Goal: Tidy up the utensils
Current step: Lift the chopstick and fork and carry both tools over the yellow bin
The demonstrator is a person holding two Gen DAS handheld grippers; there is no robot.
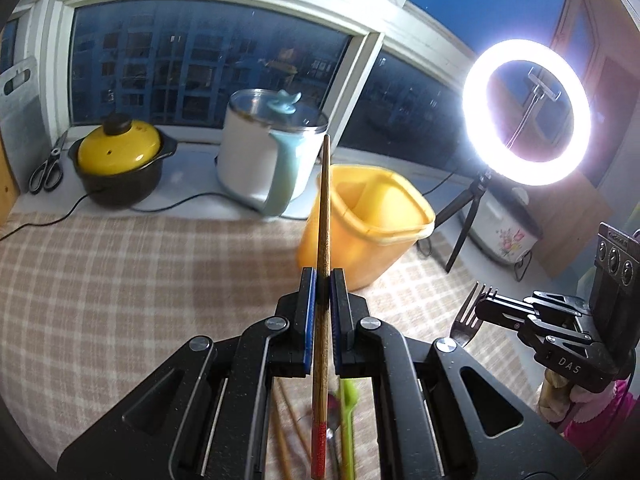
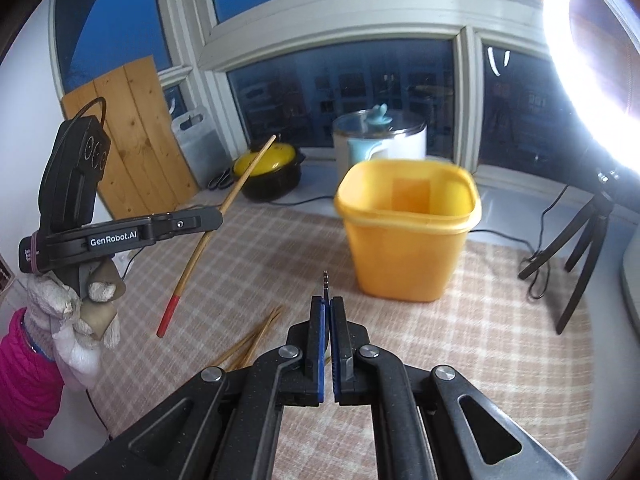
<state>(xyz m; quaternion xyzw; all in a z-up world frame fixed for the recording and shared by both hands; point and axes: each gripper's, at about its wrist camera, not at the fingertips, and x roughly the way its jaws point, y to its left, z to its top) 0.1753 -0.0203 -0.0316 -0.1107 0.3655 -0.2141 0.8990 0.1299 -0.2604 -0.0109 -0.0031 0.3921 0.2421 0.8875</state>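
Note:
My left gripper (image 1: 323,276) is shut on a long wooden chopstick (image 1: 323,216) with a red end, held in the air above the cloth; it also shows in the right wrist view (image 2: 218,222). My right gripper (image 2: 327,304) is shut on a metal fork, seen edge-on as thin tines (image 2: 325,282); in the left wrist view the fork (image 1: 468,316) sticks out of that gripper (image 1: 486,300). A yellow plastic bin (image 2: 408,236) stands open ahead of both grippers, also in the left wrist view (image 1: 372,224). Several chopsticks (image 2: 252,340) lie on the cloth.
A checked tablecloth (image 1: 120,280) covers the table. On the sill stand a yellow-lidded black pot (image 1: 120,160), a white kettle (image 1: 264,152) and scissors (image 1: 48,168). A ring light on a tripod (image 1: 524,112) stands at right. A green utensil (image 1: 346,420) lies below the left gripper.

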